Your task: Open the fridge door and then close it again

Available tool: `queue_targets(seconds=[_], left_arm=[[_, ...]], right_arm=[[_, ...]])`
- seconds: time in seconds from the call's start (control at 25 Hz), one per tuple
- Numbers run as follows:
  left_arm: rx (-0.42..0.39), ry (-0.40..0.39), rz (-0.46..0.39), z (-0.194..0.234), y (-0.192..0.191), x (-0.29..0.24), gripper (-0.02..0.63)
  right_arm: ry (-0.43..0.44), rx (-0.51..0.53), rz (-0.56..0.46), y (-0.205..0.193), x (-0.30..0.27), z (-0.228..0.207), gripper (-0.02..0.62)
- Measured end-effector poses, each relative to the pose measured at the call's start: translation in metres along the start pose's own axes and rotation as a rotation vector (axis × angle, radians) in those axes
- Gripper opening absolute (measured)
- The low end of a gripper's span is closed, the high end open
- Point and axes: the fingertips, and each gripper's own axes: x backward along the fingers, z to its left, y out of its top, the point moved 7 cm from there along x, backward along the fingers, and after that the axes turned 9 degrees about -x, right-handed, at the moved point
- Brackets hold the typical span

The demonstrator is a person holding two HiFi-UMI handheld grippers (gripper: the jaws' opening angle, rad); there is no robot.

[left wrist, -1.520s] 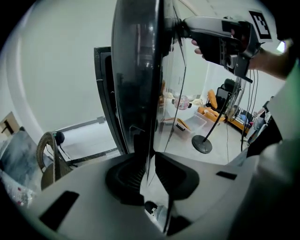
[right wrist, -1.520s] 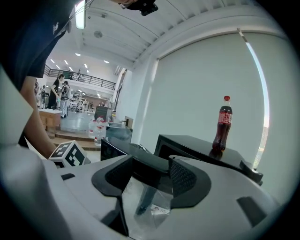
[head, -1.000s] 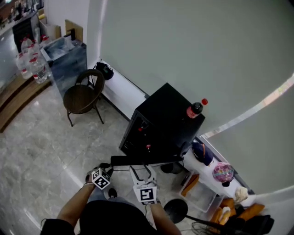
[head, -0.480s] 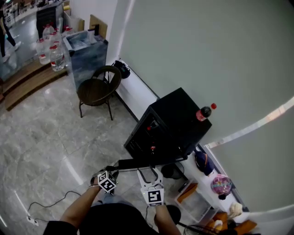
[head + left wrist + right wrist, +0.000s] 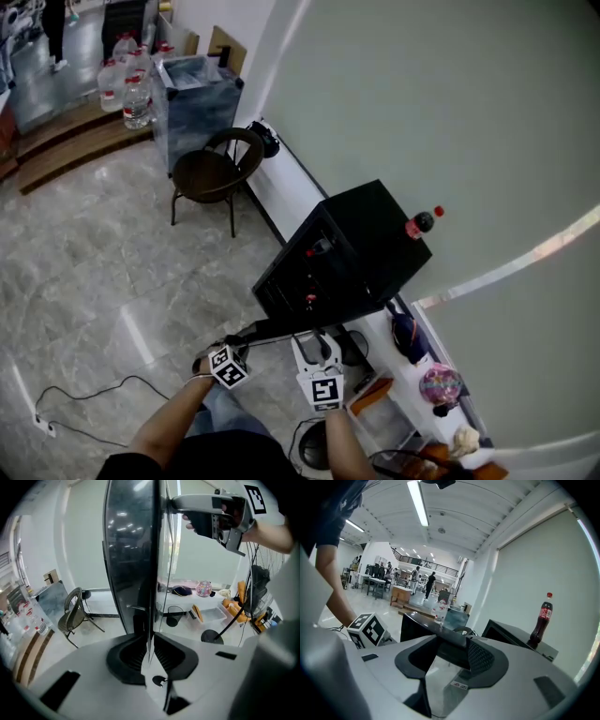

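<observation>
The black mini fridge (image 5: 361, 244) stands against the wall with its door (image 5: 281, 328) swung open toward me; I see the door edge-on as a dark bar. My left gripper (image 5: 234, 343) is shut on the door's thin free edge (image 5: 149, 620), the pads pinched tight on it. My right gripper (image 5: 317, 343) straddles the door's edge (image 5: 452, 644) further along. Its jaws are closing with the edge between them, and a gap still shows beside one jaw. The right gripper (image 5: 180, 508) also shows on the door in the left gripper view.
A cola bottle (image 5: 420, 223) stands on top of the fridge. A round chair (image 5: 214, 173), a grey bin (image 5: 197, 94) and water bottles (image 5: 131, 89) stand to the far left. A low white shelf (image 5: 412, 370) with clutter runs to the right. A cable (image 5: 84, 403) crosses the floor.
Both hands have shifted sideways together with the door's edge. The head view has swung, so more floor and the cable show at the left.
</observation>
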Motion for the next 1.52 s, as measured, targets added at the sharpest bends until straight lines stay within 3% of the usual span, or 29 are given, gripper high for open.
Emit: queue_targets(seconds=[0.44,0.88,1.24,1.52], left_arm=[[0.077,0.04,0.024,-0.06,0.001,0.003,0.046],[0.143,0.1,0.031,-0.114,0.0,0.009,0.043],[0.153,0.149,0.038,-0.128,0.009,0.02,0.041],[0.165,0.151,0.024,-0.121,0.004,0.018,0.041]], right_arm=[[0.095,0.029,0.054,-0.014,0.037,-0.006,0.19],[0.217,0.085,0.037,-0.027,0.071,-0.004,0.166],[0.313,0.101,0.013,-0.03,0.08,-0.008,0.163],[0.315,0.124,-0.004,-0.034,0.074,-0.009,0.17]])
